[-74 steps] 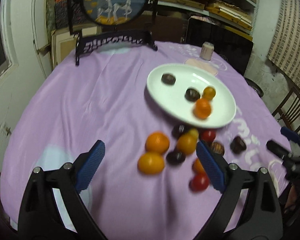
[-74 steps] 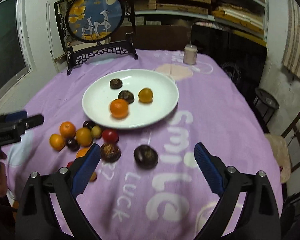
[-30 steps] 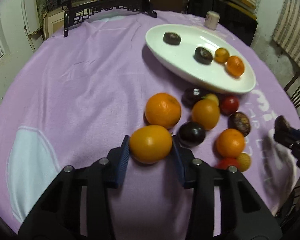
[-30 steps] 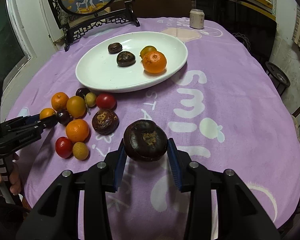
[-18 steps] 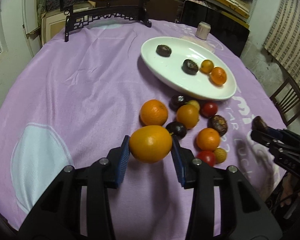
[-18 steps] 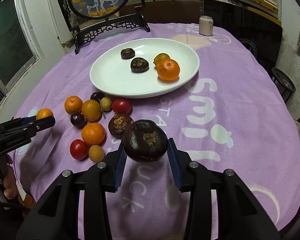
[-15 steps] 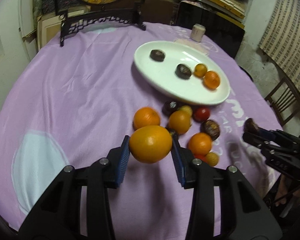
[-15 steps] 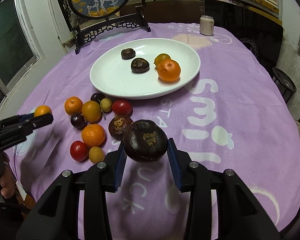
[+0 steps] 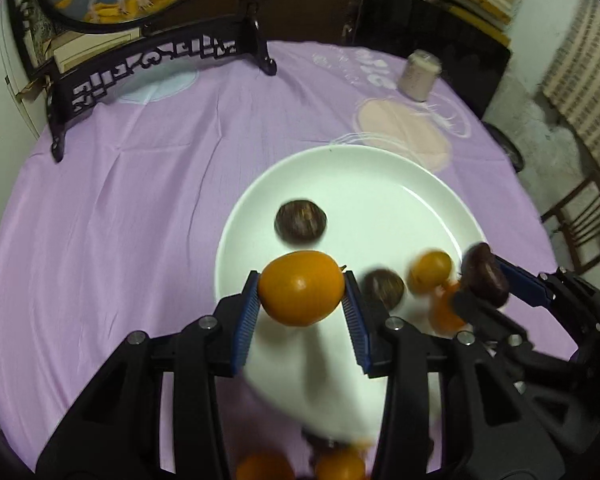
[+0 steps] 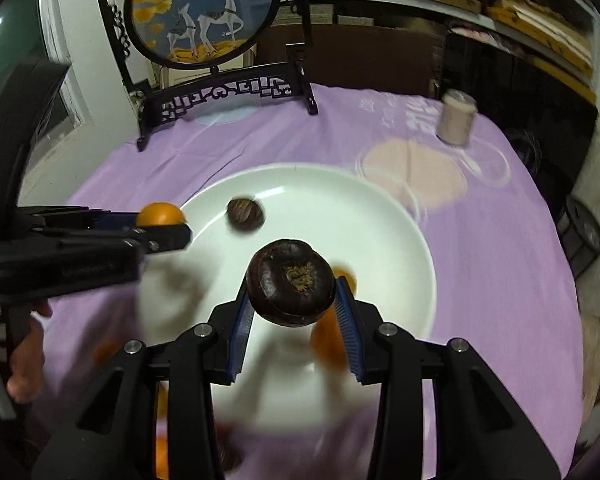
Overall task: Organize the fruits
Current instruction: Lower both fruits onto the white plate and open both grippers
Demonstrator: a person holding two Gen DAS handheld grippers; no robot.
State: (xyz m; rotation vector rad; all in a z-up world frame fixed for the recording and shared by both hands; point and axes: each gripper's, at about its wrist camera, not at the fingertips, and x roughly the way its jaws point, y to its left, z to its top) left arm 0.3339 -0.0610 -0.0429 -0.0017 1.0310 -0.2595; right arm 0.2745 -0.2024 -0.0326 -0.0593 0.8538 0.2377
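Hovering over the white plate (image 9: 380, 168) mid-surface, the left gripper (image 9: 301, 289) clamps a smooth, probably slippery orange (image 9: 301, 289) across its middle, while the right gripper (image 10: 291, 289) squeezes a dark, likely soft fruit (image 10: 291, 289).

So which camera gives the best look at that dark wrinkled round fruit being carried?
The right wrist view: the dark wrinkled round fruit sits centred, sharp, facing the lens. The left wrist view catches it only side-on at the right edge, small and partly hidden.

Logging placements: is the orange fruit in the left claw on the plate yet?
No. The orange fruit is clamped in the left claw, above the plate.
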